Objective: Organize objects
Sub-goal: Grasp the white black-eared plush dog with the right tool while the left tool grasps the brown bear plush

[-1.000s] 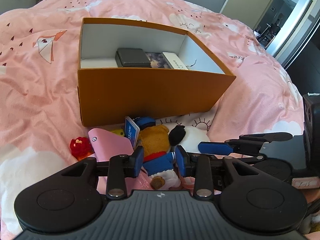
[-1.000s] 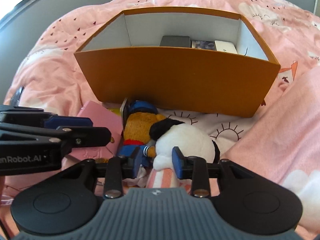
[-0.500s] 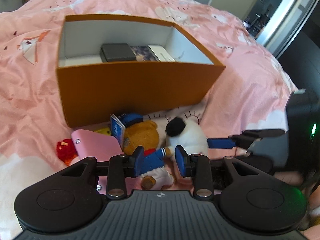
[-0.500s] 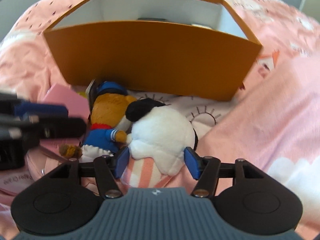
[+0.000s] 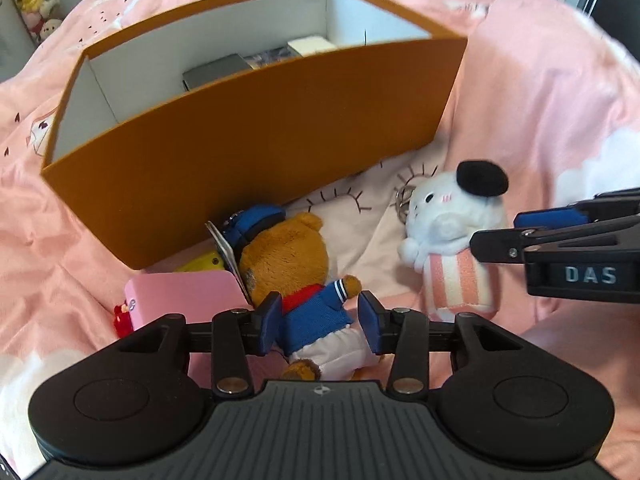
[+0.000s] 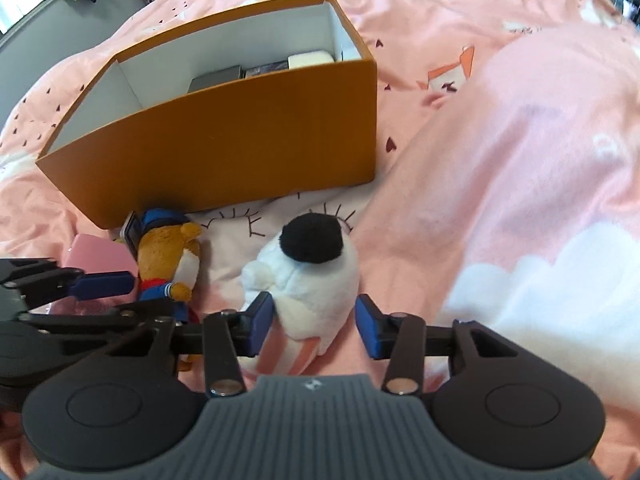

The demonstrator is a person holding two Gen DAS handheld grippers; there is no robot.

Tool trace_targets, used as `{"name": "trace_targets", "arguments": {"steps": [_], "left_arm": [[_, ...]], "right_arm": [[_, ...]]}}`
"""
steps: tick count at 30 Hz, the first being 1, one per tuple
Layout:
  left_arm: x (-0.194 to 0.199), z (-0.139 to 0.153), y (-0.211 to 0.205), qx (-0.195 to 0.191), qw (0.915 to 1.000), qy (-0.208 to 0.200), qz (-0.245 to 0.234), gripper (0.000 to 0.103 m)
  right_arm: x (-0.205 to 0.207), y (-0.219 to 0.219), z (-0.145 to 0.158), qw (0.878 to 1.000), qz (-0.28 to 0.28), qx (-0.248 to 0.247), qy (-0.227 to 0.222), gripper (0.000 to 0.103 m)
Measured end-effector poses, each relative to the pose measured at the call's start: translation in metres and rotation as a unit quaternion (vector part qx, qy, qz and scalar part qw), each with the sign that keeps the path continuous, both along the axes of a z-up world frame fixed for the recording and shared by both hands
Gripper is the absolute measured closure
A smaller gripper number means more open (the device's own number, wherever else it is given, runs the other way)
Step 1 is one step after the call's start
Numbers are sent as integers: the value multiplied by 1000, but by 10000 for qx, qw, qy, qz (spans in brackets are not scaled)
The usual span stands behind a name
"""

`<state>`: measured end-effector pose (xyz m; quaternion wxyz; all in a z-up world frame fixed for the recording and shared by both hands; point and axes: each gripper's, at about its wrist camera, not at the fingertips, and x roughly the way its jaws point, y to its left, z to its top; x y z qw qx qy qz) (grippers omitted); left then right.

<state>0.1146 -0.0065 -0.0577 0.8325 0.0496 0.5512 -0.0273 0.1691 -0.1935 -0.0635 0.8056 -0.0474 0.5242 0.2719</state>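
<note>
Jaws of left gripper (image 5: pixel 318 328), just widened, straddled bear plush (image 5: pixel 298 276); right gripper (image 6: pixel 314 326), just narrowing, bracketed white plush (image 6: pixel 310 280). Neither pinched. Both lay before orange box (image 5: pixel 248 152).

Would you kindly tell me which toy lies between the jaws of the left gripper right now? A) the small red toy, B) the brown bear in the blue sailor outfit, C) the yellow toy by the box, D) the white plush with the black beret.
B: in the left wrist view the left gripper straddles the brown bear, its jaws flanking the blue jacket.
</note>
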Motion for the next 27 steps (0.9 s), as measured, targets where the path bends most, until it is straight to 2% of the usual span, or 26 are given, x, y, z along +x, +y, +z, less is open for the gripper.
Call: {"name": "trace_targets", "arguments": {"steps": [5,7,9,13,19,23,25,27], "left_arm": [[3,-14,-16,507,9986,165,-70,48],[6,-20,-19,639,9977,230,-65,44],[7,-27,-21,732,9969,289,-40,44],[3,-28,-19,765,9968,228,6,52],[-9,-20,-9,527,9985,92,121,57],[-22,-6,1,149,9996,-133,212,60],[-32,8,8,-442,9983,-333,160,60],[-39,18,16,-1150,9923,-463,73,60]], "right_arm": [[2,-2,-4,9998,-17,161,142,55],[1,-1,-5,9997,28,186,145,55],[0,1,-7,9996,60,202,167,55],[-2,0,-6,9995,35,253,194,55],[-4,1,-7,9992,63,320,211,56],[-3,0,-6,9992,47,328,205,57],[-2,-2,-5,9993,31,326,199,57],[-1,-3,-4,9993,3,320,175,57]]}}
